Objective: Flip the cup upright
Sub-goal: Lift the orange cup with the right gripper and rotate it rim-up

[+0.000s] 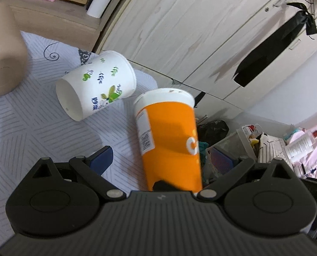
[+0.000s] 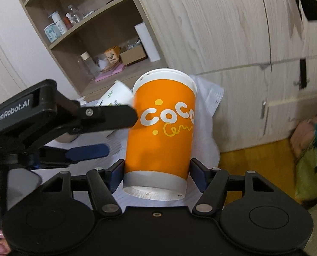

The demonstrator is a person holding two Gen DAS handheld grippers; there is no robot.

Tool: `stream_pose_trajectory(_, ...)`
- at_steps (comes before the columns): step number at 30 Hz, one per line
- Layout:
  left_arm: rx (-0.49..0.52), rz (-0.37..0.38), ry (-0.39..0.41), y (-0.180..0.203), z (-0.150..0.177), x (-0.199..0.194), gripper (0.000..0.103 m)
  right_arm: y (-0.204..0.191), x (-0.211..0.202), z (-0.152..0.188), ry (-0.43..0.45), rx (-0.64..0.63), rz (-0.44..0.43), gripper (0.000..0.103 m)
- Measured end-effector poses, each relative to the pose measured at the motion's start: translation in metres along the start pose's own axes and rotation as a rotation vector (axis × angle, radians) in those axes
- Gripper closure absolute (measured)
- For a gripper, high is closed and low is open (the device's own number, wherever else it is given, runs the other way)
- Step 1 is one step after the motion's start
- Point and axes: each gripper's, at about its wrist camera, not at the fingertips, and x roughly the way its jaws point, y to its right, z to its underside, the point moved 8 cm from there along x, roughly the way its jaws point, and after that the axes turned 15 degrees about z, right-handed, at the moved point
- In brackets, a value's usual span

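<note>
An orange "CoCo" paper cup [image 2: 160,132] is held off the table, its base toward the right wrist camera and its rim away. My right gripper [image 2: 157,170] is shut on it near the base, a blue pad on each side. In the left wrist view the same cup [image 1: 169,140] stands between my left gripper's open fingers [image 1: 160,160], with a gap on the left side. The left gripper [image 2: 107,132] also shows in the right wrist view, its upper finger reaching the cup's left side. A white floral paper cup [image 1: 94,85] lies on its side on the table.
The table wears a white patterned cloth [image 1: 20,132]. A beige rounded container [image 1: 3,59] lies at the left. A wooden shelf unit [image 2: 90,42] with bottles and boxes stands behind, next to wardrobe doors [image 1: 190,32]. Clutter and bags [image 1: 275,143] lie on the floor at the right.
</note>
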Motion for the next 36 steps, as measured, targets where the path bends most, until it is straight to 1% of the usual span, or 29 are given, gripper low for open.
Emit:
stream_pose_trajectory(1,0.007,0.003,-0.003,0.001,0.002,-0.002,0.007,-0.001,-0.002,0.003,-0.009,0.009,-0.014,0.032)
stream_pose_trajectory(3,0.007,0.004,-0.012,0.000,0.006,-0.006,0.019,-0.004,-0.006,0.010,-0.013,-0.007,-0.026,0.032)
stream_pose_trajectory(5,-0.002,0.013,-0.037,-0.003,0.015,-0.011,0.023,-0.007,-0.010,0.015,-0.023,-0.032,-0.031,0.032)
stream_pose_trajectory(8,-0.041,0.053,-0.063,-0.006,0.028,-0.019,0.023,-0.010,-0.014,0.020,-0.060,-0.018,-0.064,0.032)
stream_pose_trajectory(10,-0.038,0.066,-0.074,-0.007,0.033,-0.022,0.024,-0.013,-0.016,0.024,-0.081,-0.012,-0.085,0.032)
stream_pose_trajectory(12,-0.030,0.060,-0.068,-0.007,0.034,-0.026,0.029,-0.018,-0.018,0.030,-0.104,-0.008,-0.108,0.032)
stream_pose_trajectory(14,-0.022,0.057,-0.068,-0.009,0.035,-0.032,0.031,-0.022,-0.022,0.037,-0.137,0.001,-0.162,0.032)
stream_pose_trajectory(16,-0.015,0.049,-0.072,-0.012,0.037,-0.043,0.031,-0.026,-0.025,0.045,-0.183,0.018,-0.207,0.032)
stream_pose_trajectory(19,-0.019,0.069,-0.079,-0.014,0.040,-0.058,0.031,-0.034,-0.029,0.051,-0.206,0.021,-0.236,0.032)
stream_pose_trajectory(21,-0.006,0.064,-0.079,-0.014,0.041,-0.068,0.035,-0.043,-0.031,0.053,-0.212,0.010,-0.254,0.032)
stream_pose_trajectory(24,0.009,0.045,-0.069,-0.016,0.042,-0.086,0.036,-0.059,-0.031,0.058,-0.232,0.000,-0.289,0.032)
stream_pose_trajectory(28,-0.063,0.021,-0.062,-0.032,0.042,-0.107,0.038,-0.081,-0.026,0.066,-0.270,-0.018,-0.325,0.032)
stream_pose_trajectory(31,-0.048,0.006,-0.055,-0.040,0.044,-0.120,0.040,-0.093,-0.023,0.070,-0.300,-0.046,-0.349,0.031)
stream_pose_trajectory(34,-0.032,0.001,-0.057,-0.043,0.045,-0.127,0.042,-0.106,-0.020,0.072,-0.318,-0.097,-0.358,0.027)
stream_pose_trajectory(35,-0.031,0.003,-0.061,-0.044,0.046,-0.128,0.042,-0.108,-0.019,0.071,-0.320,-0.104,-0.358,0.024)
stream_pose_trajectory(36,-0.031,0.007,-0.060,-0.045,0.046,-0.129,0.043,-0.109,-0.016,0.068,-0.319,-0.106,-0.354,0.023)
